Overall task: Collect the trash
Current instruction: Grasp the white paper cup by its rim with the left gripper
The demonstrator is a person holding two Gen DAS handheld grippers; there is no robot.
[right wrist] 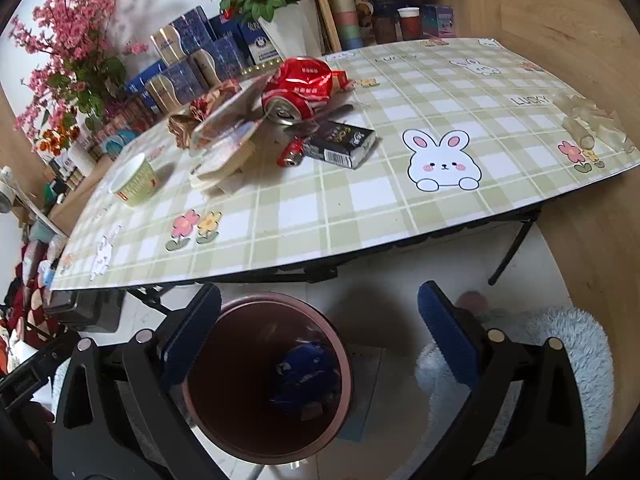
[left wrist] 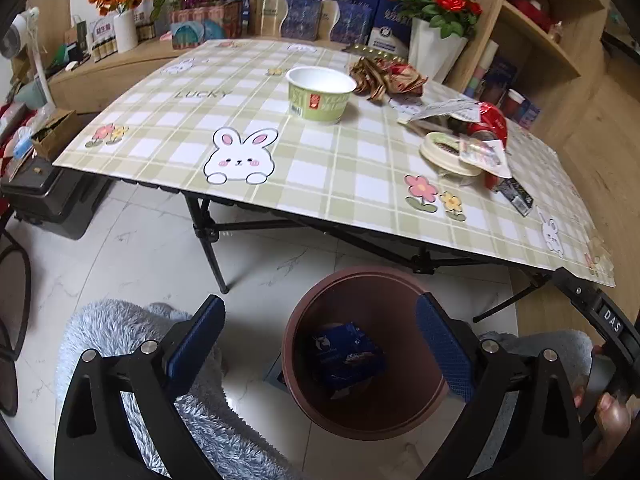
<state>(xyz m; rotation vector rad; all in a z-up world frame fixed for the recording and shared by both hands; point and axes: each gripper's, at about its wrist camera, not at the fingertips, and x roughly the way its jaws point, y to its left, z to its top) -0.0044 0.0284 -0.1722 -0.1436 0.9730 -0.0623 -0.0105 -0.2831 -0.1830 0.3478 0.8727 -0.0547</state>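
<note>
A brown round bin stands on the floor below the table's near edge, with a blue packet lying inside it. My left gripper hangs open above the bin's mouth, nothing between its blue pads. From the right wrist view the same bin holds the blue packet, and my right gripper stands open over it, empty. On the table lie a green paper bowl, a crushed red can, a dark carton, a small red can, a round lidded tub and brown wrappers.
The checked tablecloth covers a folding table with black legs. Fluffy grey slippers sit on the white tiled floor on either side of the bin. Boxes, flower vases and wooden shelves crowd the far side.
</note>
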